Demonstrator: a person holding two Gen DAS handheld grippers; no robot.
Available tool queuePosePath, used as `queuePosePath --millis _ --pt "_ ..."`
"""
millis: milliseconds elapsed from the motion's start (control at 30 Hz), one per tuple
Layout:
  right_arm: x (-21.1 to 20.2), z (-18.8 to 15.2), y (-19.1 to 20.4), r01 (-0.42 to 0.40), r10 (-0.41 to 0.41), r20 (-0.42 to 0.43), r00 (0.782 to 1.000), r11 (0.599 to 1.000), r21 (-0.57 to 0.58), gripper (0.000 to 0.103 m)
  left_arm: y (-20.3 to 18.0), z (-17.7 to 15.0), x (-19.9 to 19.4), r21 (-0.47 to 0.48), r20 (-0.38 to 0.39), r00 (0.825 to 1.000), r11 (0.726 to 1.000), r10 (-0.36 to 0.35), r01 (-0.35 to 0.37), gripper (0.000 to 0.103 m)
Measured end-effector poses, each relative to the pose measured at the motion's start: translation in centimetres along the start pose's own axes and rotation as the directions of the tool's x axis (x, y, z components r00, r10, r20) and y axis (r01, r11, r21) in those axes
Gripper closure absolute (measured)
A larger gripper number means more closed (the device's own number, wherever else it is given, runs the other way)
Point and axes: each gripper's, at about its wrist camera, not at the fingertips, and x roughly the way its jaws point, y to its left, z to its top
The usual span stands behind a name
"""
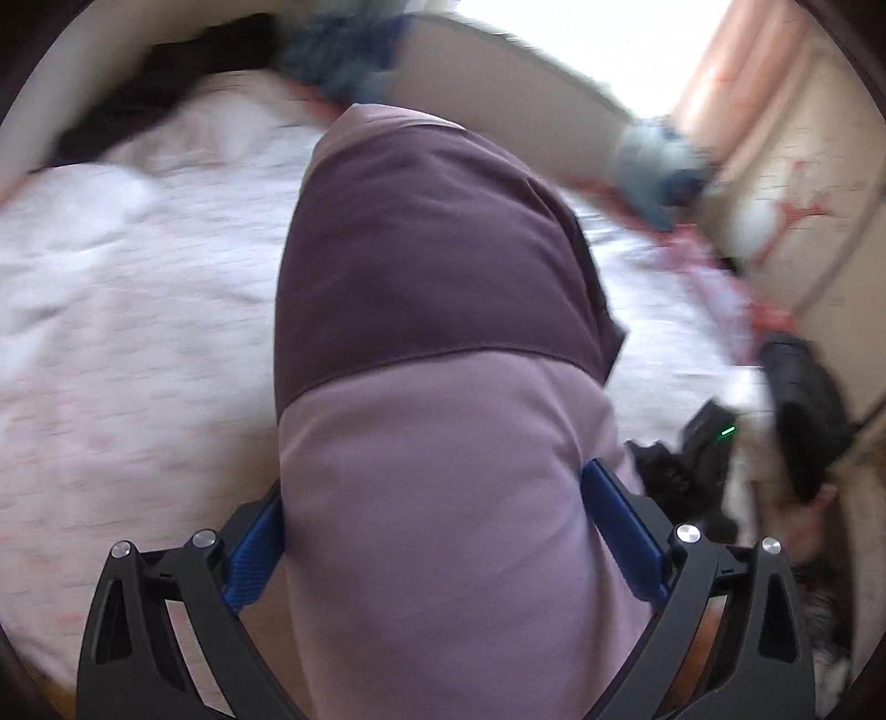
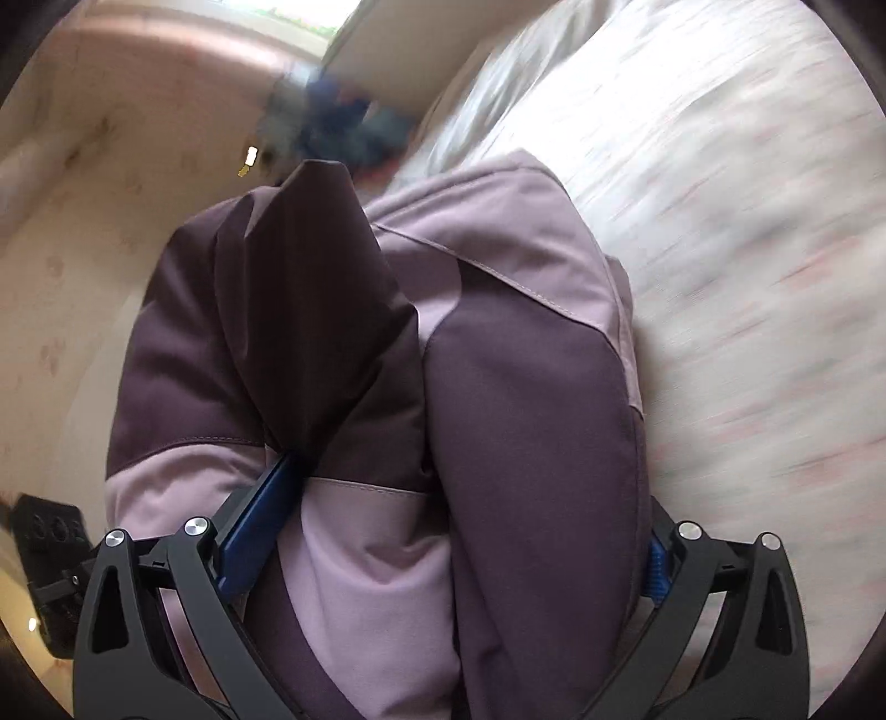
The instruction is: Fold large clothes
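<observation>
A two-tone purple jacket (image 1: 437, 343), dark plum and light lilac, hangs bunched over a bed with a white patterned cover (image 1: 127, 310). My left gripper (image 1: 437, 526) is shut on a thick fold of the jacket, blue pads on either side of it. My right gripper (image 2: 443, 520) is shut on another bunched part of the jacket (image 2: 498, 387), with the fabric filling the space between its fingers and hiding the fingertips. The bed cover (image 2: 747, 249) lies to the right in the right wrist view. Both views are motion-blurred.
Blue-grey clothes (image 1: 343, 50) lie at the far end of the bed by the headboard (image 1: 498, 83). A black device with a green light (image 1: 714, 437) and dark items sit at the bed's right side. A pink curtain (image 1: 736, 72) and wall stand beyond.
</observation>
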Motion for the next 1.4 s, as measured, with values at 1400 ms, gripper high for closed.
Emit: queuePosePath --millis 1400 --pt "-0.3 -5.1 6.6 0.319 -0.414 -0.171 0.894 0.856 -0.406 0.006 -0.5 -3.7 2.5 0.227 0.169 0.976 0.958 0.138 -0.175 0.007"
